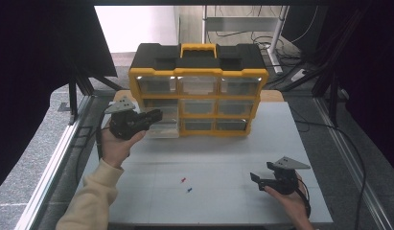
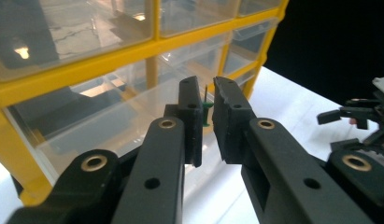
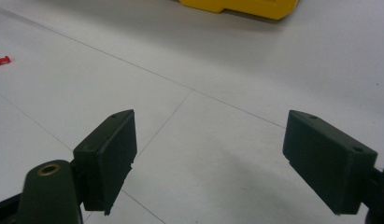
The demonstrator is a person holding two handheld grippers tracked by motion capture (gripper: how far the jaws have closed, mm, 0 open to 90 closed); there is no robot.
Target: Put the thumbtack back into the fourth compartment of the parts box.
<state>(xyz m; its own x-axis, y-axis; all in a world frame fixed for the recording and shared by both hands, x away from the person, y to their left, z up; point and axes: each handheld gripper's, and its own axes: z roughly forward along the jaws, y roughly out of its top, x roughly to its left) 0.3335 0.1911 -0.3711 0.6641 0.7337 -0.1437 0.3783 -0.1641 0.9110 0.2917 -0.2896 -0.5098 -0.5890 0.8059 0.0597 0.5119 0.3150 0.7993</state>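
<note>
Up close, left claw (image 2: 206, 100) nearly shut on slim green plastic pushpin (image 2: 207, 113); right claw (image 3: 208, 158) wide, bare.

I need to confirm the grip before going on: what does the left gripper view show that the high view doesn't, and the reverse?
Left gripper view alone: a green pushpin pinched between the left gripper jaws, in front of the clear drawers. High view alone: a red pin and a blue pin lying on the table. Both: the yellow organizer and the right gripper, jaws open.
</note>
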